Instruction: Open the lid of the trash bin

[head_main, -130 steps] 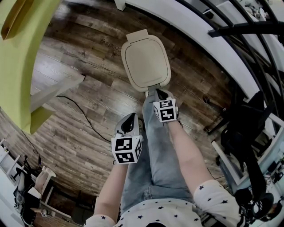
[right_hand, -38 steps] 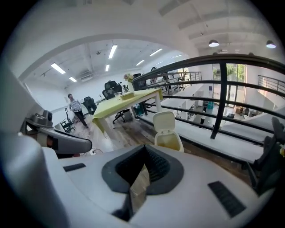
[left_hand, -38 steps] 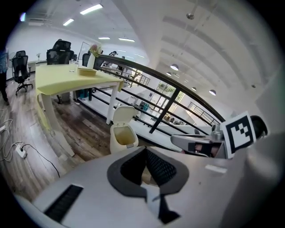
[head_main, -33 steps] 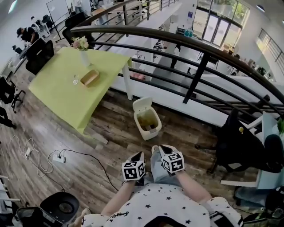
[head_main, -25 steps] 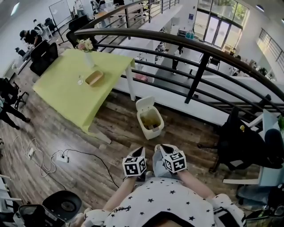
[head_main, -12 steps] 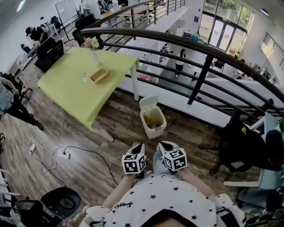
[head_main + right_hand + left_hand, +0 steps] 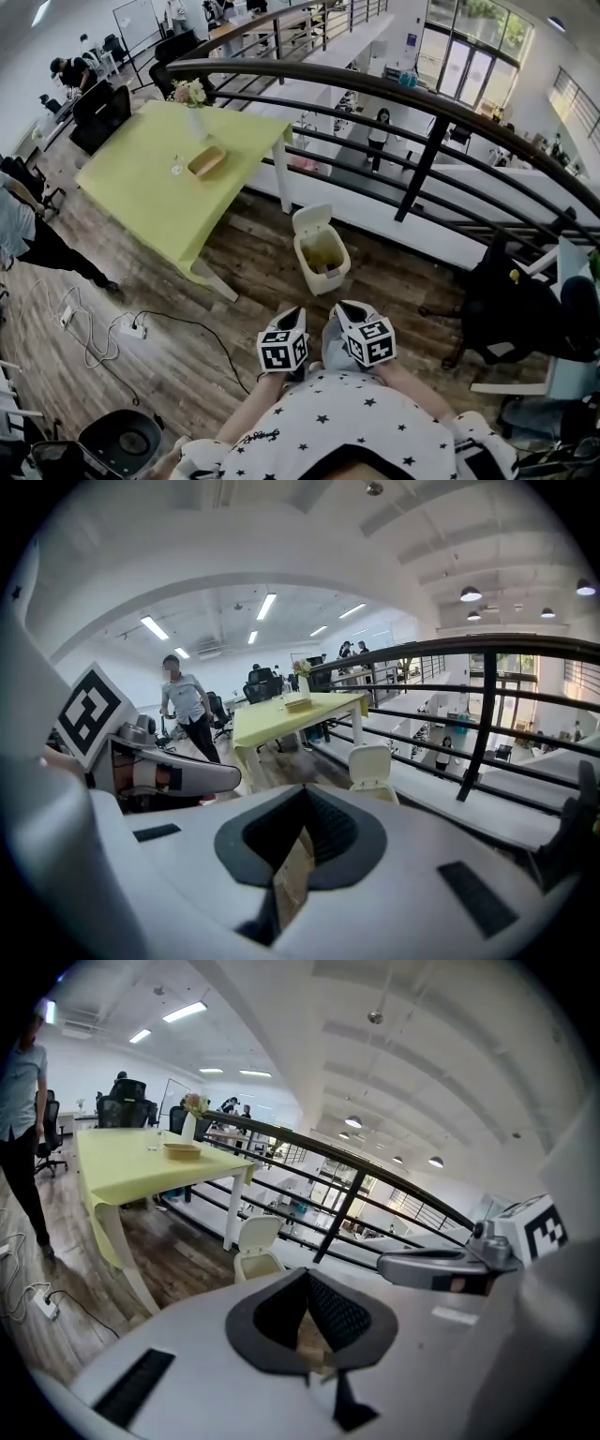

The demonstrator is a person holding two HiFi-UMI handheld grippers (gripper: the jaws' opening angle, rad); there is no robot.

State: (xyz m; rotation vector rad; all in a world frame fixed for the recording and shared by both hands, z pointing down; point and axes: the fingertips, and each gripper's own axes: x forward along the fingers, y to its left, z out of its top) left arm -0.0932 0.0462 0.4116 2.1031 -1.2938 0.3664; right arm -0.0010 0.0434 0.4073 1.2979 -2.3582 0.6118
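Note:
The cream trash bin stands on the wood floor by the white ledge, its lid tipped up at the far side and the inside showing. It also appears in the left gripper view as bin and in the right gripper view as lid. My left gripper and right gripper hang side by side close to my body, well short of the bin. Both are shut and hold nothing. The left gripper and right gripper show their pads meeting.
A yellow-green table with a vase and a small box stands left of the bin. A black railing runs behind it. A black chair is at the right. A cable and power strip lie on the floor, and a person walks at far left.
Five seconds ago the lid was closed with my right gripper at the bin's front edge; now it stands open and both grippers are drawn back. A person has walked in at the left.

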